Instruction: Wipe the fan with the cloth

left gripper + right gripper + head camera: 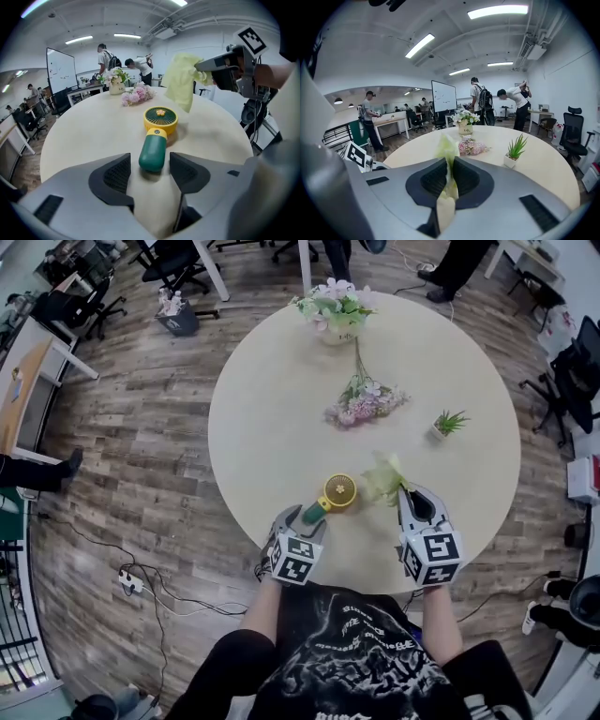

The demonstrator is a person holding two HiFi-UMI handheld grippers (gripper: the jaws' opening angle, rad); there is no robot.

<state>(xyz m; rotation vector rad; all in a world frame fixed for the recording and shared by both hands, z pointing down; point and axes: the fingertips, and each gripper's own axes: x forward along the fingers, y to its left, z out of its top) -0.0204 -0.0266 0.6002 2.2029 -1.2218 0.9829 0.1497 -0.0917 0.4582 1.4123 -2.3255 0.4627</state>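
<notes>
A small hand fan lies flat on the round table [272, 409], its yellow head [338, 491] away from me and its green handle [314, 513] toward me. My left gripper [302, 521] is low over the handle's near end. In the left gripper view the handle [153, 150] lies between the open jaws, with a gap on each side. My right gripper [411, 499] hovers to the right of the fan, shut on a pale yellow-green cloth [383, 478]. The cloth [447, 150] is pinched between its pads and hangs above the table [180, 80].
A vase of flowers [335, 313] stands at the table's far edge. A loose pink flower bunch [364, 401] and a small potted plant [448, 424] lie beyond the fan. The near table edge is just under my grippers. People stand at desks in the background.
</notes>
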